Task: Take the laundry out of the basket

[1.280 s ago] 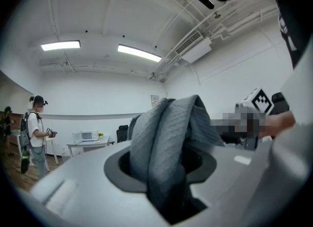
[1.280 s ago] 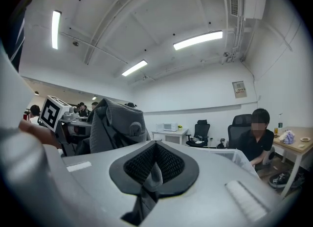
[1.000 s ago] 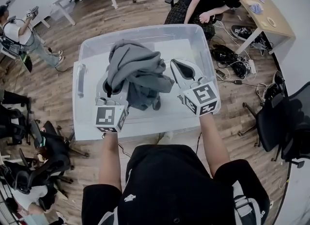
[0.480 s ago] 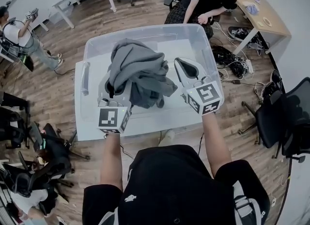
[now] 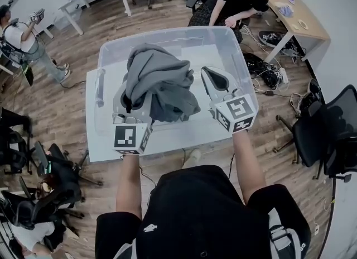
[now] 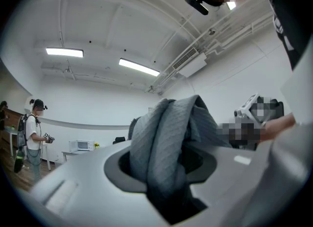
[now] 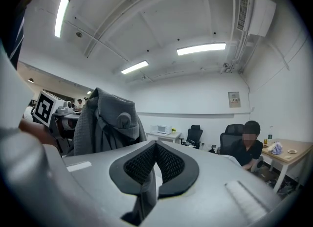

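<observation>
A grey hooded garment [image 5: 159, 82] hangs bunched above the clear plastic basket [image 5: 167, 33]. It drapes over my left gripper [image 5: 129, 95], which is shut on a thick fold; in the left gripper view the cloth [image 6: 166, 143] fills the gap between the jaws of that gripper [image 6: 168, 172]. My right gripper [image 5: 207, 73] is just right of the garment, at about the same height. In the right gripper view the tips of the right gripper [image 7: 155, 145] meet and a thin grey strip of cloth hangs in the gap. The garment's bulk [image 7: 105, 121] is off to its left.
The basket sits on a white table [image 5: 92, 140], and its floor looks bare. A seated person [image 5: 234, 1] is just behind it. A wooden desk [image 5: 295, 12], floor cables [image 5: 268, 68] and a black office chair [image 5: 329, 135] are to the right. Another person [image 5: 28, 40] stands far left.
Both grippers have risen a little with the garment, which now hangs slightly higher over the basket. The grips look the same.
</observation>
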`<state>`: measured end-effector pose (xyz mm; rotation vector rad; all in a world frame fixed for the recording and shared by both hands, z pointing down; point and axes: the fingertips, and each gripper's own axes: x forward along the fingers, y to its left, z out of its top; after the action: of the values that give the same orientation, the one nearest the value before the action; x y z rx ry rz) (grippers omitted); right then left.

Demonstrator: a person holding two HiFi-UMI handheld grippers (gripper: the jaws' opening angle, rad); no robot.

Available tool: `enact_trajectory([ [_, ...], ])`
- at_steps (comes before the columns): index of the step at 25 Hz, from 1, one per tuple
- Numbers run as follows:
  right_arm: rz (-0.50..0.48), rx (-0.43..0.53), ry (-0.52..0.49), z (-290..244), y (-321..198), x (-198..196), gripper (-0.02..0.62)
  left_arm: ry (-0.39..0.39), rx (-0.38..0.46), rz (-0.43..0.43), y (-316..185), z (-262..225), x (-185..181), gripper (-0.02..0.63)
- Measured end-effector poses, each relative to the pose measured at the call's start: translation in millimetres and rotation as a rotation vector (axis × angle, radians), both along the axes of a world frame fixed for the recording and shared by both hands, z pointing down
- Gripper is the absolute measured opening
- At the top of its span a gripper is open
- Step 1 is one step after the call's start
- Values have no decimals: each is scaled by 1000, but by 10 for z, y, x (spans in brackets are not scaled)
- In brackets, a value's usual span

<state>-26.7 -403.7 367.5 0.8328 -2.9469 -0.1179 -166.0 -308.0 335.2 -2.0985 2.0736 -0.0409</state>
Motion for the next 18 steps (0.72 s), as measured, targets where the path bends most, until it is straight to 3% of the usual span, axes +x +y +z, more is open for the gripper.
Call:
enact_trajectory([
  [18,17,45,-25,-209,742,166,0,-14,89,-7,796,-290,165,169],
])
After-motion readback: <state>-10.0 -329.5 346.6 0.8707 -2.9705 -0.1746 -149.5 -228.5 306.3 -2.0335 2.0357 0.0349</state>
